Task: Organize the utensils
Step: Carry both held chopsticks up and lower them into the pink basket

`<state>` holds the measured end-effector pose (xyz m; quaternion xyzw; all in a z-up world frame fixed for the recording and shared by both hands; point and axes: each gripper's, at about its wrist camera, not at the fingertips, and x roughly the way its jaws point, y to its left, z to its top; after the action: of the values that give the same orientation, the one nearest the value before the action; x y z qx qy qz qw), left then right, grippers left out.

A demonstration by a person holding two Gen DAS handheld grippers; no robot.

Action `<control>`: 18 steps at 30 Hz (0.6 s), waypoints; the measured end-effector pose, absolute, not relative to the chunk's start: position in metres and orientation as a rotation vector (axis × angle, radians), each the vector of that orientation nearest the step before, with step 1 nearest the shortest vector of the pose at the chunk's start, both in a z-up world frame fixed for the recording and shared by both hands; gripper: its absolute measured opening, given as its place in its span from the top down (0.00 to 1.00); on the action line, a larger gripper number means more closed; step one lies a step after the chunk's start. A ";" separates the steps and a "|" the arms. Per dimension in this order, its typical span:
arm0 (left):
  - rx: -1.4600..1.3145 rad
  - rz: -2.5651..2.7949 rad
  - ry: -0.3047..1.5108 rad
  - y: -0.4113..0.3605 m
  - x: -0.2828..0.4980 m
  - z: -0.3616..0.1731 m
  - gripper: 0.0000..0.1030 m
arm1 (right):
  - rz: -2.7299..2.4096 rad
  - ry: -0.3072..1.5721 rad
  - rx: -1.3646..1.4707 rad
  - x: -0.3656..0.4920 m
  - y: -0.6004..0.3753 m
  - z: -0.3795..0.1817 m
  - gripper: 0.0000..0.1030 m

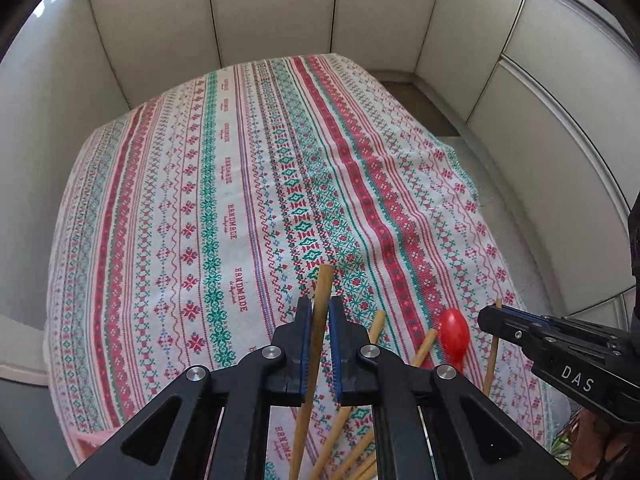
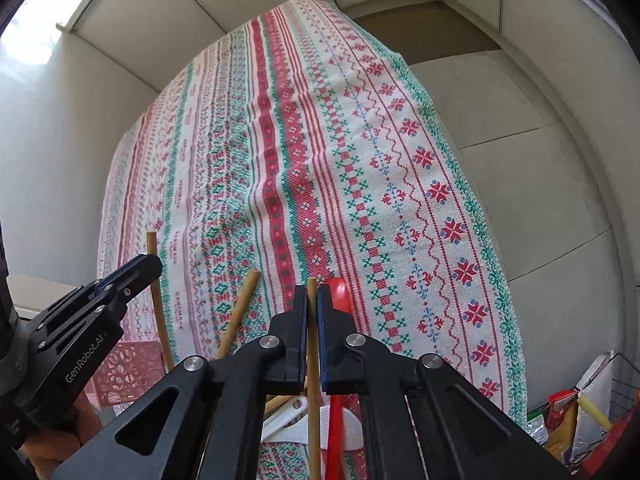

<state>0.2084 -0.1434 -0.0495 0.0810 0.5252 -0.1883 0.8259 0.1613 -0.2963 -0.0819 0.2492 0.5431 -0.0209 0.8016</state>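
Note:
In the left wrist view my left gripper [image 1: 320, 309] is shut on a thick wooden stick [image 1: 325, 282] that pokes up past its blue pads. More wooden sticks [image 1: 377, 325] and a red spoon [image 1: 454, 334] lie fanned out just right of it on the patterned tablecloth [image 1: 240, 160]. At the right edge my right gripper [image 1: 491, 319] pinches a thin wooden stick [image 1: 491, 364]. The right wrist view shows that right gripper [image 2: 313, 297] shut on the thin stick [image 2: 314, 408], a red utensil [image 2: 341, 292] just behind it. My left gripper [image 2: 149, 267] is at the left with its stick [image 2: 152, 244].
A pink perforated basket [image 2: 124, 368] sits at the lower left under the left gripper. A white utensil [image 2: 286, 420] lies beneath the right gripper. A wire basket with packets [image 2: 580, 412] stands off the table's right side. Pale panel walls [image 1: 280, 8] surround the table.

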 end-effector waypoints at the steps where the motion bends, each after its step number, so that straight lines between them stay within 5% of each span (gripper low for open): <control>1: 0.168 -0.403 1.100 -0.143 0.203 -0.042 0.92 | -0.043 1.146 0.523 0.157 -0.293 -0.072 0.96; 18: -0.060 -0.440 0.840 -0.069 0.125 0.088 0.93 | 0.008 0.828 0.414 0.077 -0.251 0.058 0.96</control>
<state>0.1249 -0.0695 0.0878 -0.0290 0.4045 -0.2120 0.8892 0.0772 -0.2506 0.0579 0.1996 0.3995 0.0039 0.8947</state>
